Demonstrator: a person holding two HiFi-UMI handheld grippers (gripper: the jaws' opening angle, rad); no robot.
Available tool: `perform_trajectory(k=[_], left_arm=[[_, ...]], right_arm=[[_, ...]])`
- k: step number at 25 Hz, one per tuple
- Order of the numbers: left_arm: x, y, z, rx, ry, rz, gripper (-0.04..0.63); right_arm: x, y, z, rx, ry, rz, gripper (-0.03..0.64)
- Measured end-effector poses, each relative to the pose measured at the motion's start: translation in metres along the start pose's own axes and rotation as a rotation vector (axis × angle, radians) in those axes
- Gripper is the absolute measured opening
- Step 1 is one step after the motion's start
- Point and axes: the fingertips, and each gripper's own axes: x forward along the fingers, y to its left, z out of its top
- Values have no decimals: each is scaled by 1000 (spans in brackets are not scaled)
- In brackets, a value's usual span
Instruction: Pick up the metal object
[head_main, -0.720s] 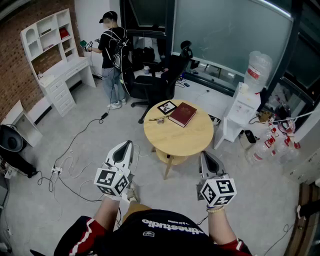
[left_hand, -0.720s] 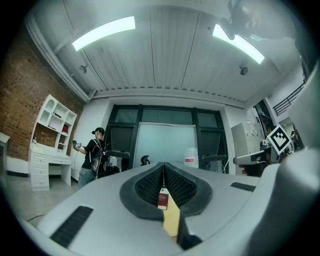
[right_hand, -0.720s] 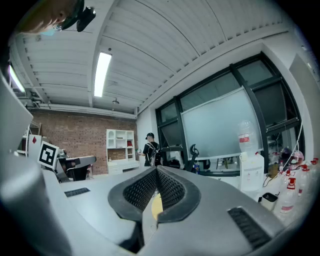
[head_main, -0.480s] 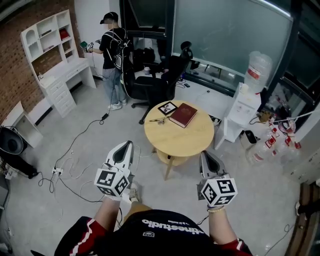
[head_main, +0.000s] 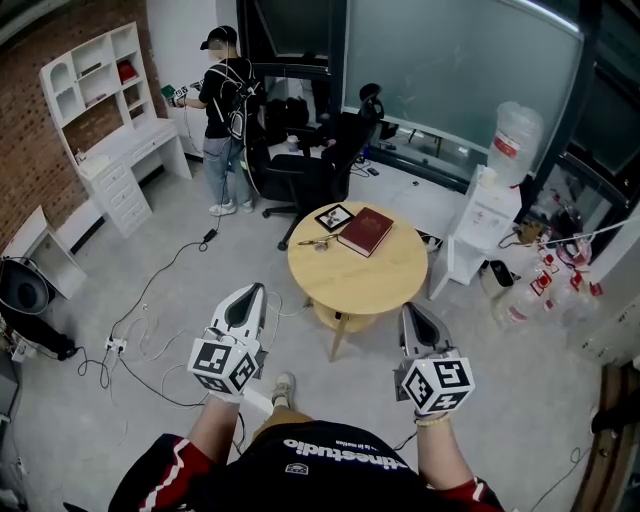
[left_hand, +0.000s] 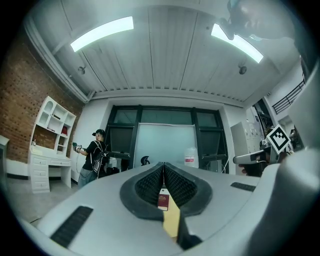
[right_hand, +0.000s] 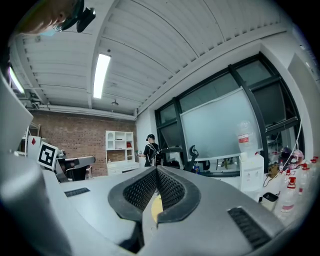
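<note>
Two grey plastic grippers, each topped with a cube of black-and-white square markers, are held out level in front of the person, well short of the table. The left gripper (head_main: 256, 288) has its ribbed black pads pressed together with nothing between them. The right gripper (head_main: 407, 309) is likewise fully closed and empty.

Little has changed over the last moment. Both grippers keep their places in the head view, and the table has barely shifted. One light-coloured shoe (head_main: 284, 384) has come into view on the grey floor between the arms. This suggests the person is stepping towards the table, so the task appears to be at the approach stage, with the pick-up not yet begun.

The small silvery metal object (head_main: 318, 240) lies on the far left part of the round pale wooden table (head_main: 370, 280). It looks thin and irregular, too small to identify further. Just beside it lie a flat black-framed square card (head_main: 334, 215) and a closed dark red hardcover book (head_main: 365, 229).

Behind, a person in a black shirt (head_main: 222, 90) stands at a white desk.
</note>
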Motion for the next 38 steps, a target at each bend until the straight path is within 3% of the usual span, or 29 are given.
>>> perform_trajectory(k=[23, 38], left_arm=[[14, 26, -18, 0, 78, 5, 21], [94, 90, -9, -37, 32, -22, 20]], right_arm=[[21, -6, -12, 70, 54, -10, 28], [114, -6, 16, 20, 55, -9, 28]])
